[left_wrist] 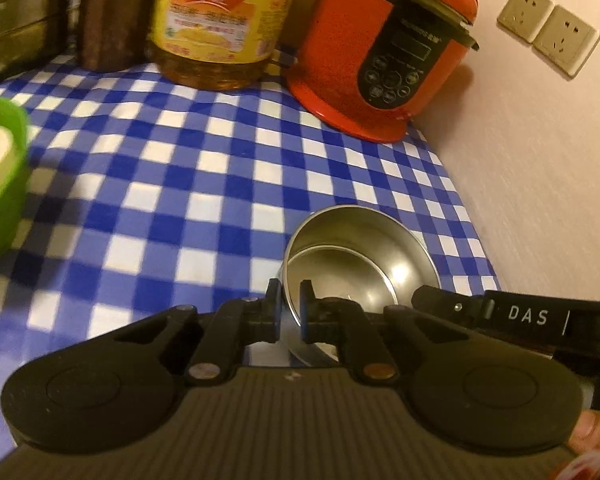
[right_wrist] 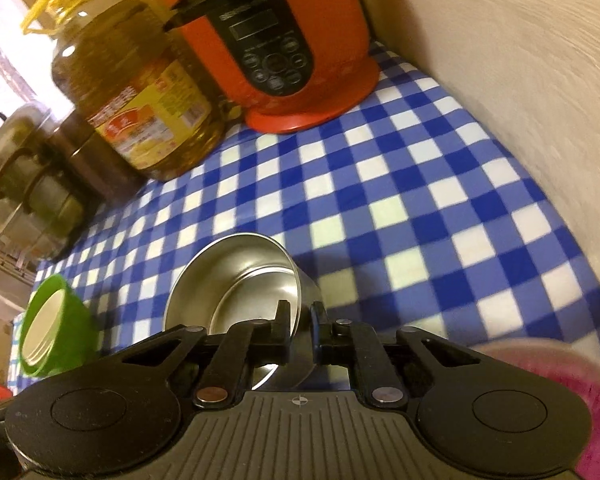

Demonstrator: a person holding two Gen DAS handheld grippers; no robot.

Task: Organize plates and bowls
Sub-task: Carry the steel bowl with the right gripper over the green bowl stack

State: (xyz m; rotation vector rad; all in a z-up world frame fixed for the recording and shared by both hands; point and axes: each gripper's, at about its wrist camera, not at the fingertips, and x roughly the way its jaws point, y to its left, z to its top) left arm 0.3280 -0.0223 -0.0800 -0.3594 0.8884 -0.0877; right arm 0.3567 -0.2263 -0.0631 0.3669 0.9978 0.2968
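Note:
A steel bowl (left_wrist: 360, 256) is held tilted over the blue checked tablecloth (left_wrist: 172, 168). My left gripper (left_wrist: 290, 312) is shut on its near-left rim. My right gripper (right_wrist: 300, 328) is shut on the bowl's (right_wrist: 236, 280) right rim; its body also shows in the left wrist view (left_wrist: 528, 316) at the right. A green bowl (left_wrist: 0, 172) with a white dish inside sits at the left; it also shows in the right wrist view (right_wrist: 52, 320).
A red pressure cooker (left_wrist: 388, 44), a big oil bottle (left_wrist: 220, 20), a brown canister (left_wrist: 112, 12) and a steel pot (left_wrist: 16, 16) stand along the back. A wall (left_wrist: 540, 160) with sockets bounds the right side. A pink thing (right_wrist: 580, 400) lies at the lower right.

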